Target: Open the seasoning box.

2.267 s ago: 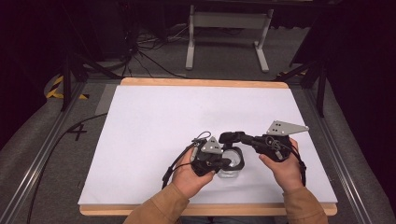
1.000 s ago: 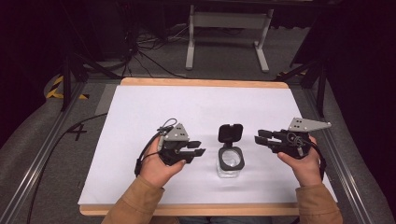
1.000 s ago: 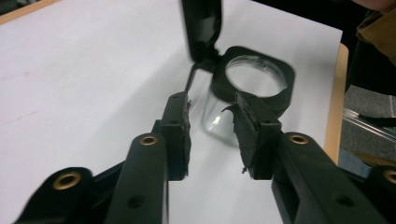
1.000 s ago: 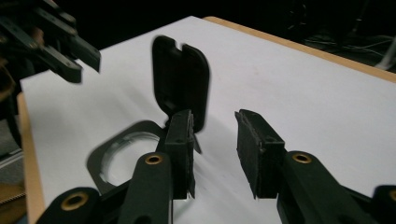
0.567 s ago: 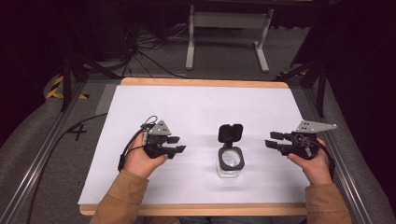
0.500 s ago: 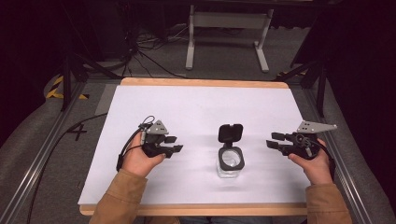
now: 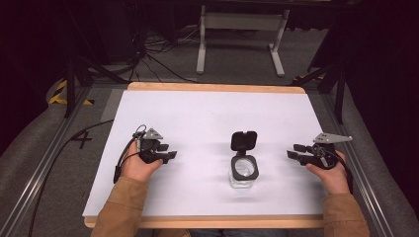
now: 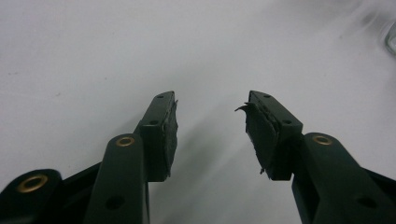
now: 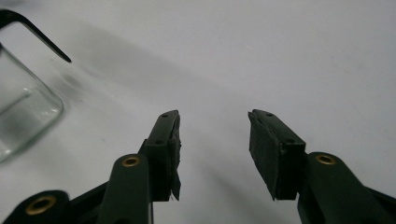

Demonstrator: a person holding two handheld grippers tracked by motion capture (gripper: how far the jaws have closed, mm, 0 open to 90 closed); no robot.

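A small clear glass jar point(image 7: 243, 173) stands right of the table's centre, its black hinged lid point(image 7: 244, 140) flipped up and back. My left gripper point(image 7: 168, 152) rests low over the white sheet well to the jar's left, pointing toward it. Its jaws point(image 8: 210, 116) have just been opening and stand open with nothing between them. My right gripper point(image 7: 292, 151) sits to the jar's right, also pointing at it. Its jaws point(image 9: 214, 126) have likewise just opened, with nothing between them. The right gripper view has the jar point(image 9: 23, 112) and lid edge point(image 9: 32, 32) at its left.
A white sheet point(image 7: 207, 113) covers the wooden table point(image 7: 212, 87). Metal rails run along both sides. On the floor beyond are a white stand point(image 7: 242, 24) and cables. A black cable point(image 7: 64, 143) trails off the left edge.
Both hands have left the jar, moving outward to either side and down toward the sheet. The jar stands alone with its lid open. Both pairs of jaws have widened.
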